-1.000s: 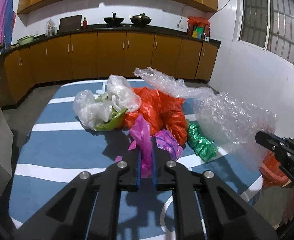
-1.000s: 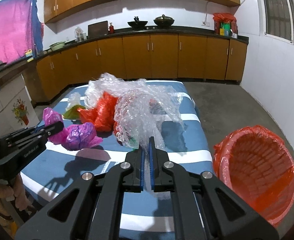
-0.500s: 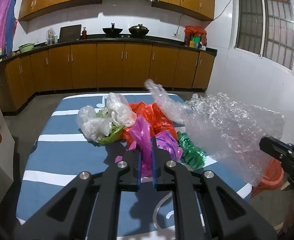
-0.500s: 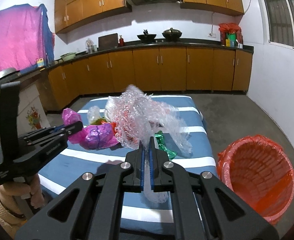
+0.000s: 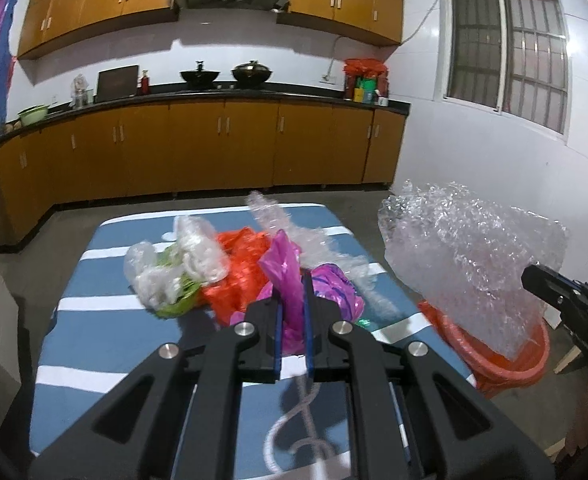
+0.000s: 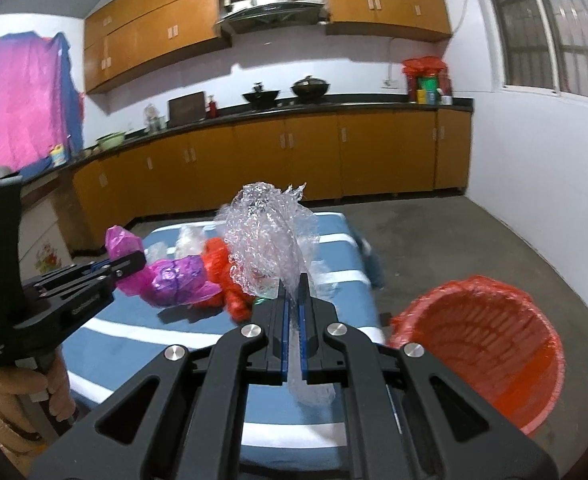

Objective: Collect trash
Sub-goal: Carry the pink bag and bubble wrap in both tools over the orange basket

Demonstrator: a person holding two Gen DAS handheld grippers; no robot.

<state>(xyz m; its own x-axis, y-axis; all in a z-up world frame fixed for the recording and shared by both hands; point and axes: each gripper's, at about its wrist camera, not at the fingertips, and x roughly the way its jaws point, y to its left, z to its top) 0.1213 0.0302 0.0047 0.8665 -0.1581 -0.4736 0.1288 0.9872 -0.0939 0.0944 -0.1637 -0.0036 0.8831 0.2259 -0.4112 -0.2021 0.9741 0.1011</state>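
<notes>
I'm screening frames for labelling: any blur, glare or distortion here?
Left wrist view: fisheye bends the cabinets; the white bags are slightly smeared. Right wrist view: the range hood is motion-blurred, bubble wrap glints, corners vignette dark.

A blue-and-white striped table (image 5: 94, 328) carries clear bags (image 5: 166, 268), an orange bag (image 5: 238, 276) and green wrapping (image 5: 178, 304) near its far edge.

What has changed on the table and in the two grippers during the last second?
Both grippers rose. The right gripper lifted the bubble wrap clear of the table, toward the red bin. The left gripper raised the pink bag off the pile. Both stayed clamped. The red bag and white bags stayed put.
</notes>
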